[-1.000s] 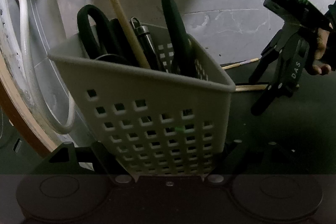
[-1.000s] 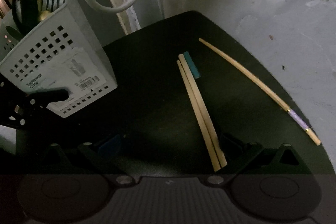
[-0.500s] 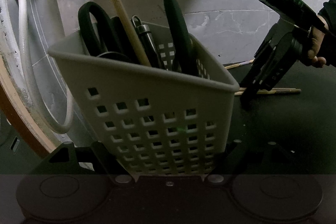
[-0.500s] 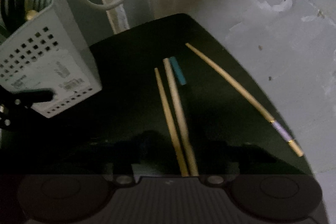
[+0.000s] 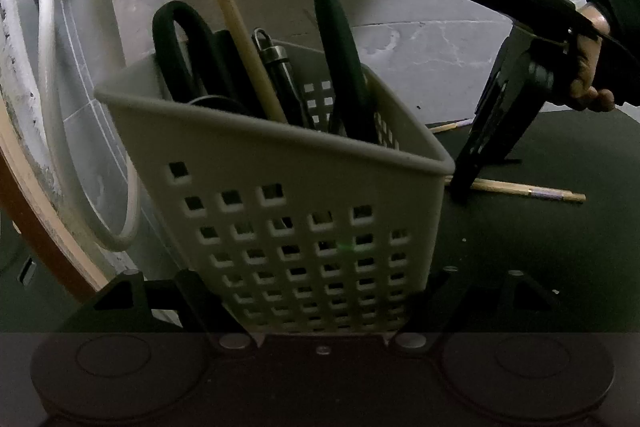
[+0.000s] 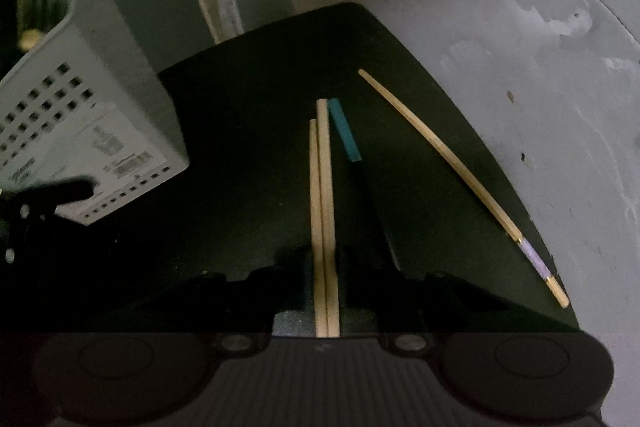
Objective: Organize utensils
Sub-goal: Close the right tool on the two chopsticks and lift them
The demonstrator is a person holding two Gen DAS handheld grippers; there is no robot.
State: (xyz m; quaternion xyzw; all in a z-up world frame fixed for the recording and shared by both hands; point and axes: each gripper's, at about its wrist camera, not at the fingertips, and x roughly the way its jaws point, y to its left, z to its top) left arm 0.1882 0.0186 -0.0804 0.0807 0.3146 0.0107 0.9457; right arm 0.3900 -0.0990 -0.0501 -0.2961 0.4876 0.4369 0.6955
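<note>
Left gripper (image 5: 320, 323) clamped on the caddy (image 5: 296, 211), 1 finger (image 5: 200, 297) on either side of its perforated lower wall. Caddy tilted, pale grey, standing at the left edge of the dark mat (image 5: 560, 247). Inside it: black scissors (image 5: 180, 39) at the left, a long wooden stick (image 5: 236, 27) leaning up past the rim, a metal-capped tool (image 5: 276, 55) just beside the stick, and a dark green handle (image 5: 340, 43) toward the right. White hose (image 5: 52, 75) looping down the wall behind the caddy.

Right gripper (image 6: 327, 291) closed on 2 chopsticks (image 6: 323, 211), pinched side by side between the pads, both pointing away across the mat (image 6: 240, 147). Teal bar (image 6: 344, 135) lying just right of their far ends, close but whether touching cannot be told. Another chopstick (image 6: 460, 171), with a lilac band near its thick end, lying apart on the mat toward the right edge, slanted. Same banded chopstick (image 5: 532, 191) visible in the left view, flat on the mat beyond the caddy, with the right gripper (image 5: 464, 187) tip-down over it and the hand (image 5: 592, 67) gripping its handle above. Caddy (image 6: 80, 131) in the right view at the left, a printed label on its lower wall, well apart from the held pair.
</note>
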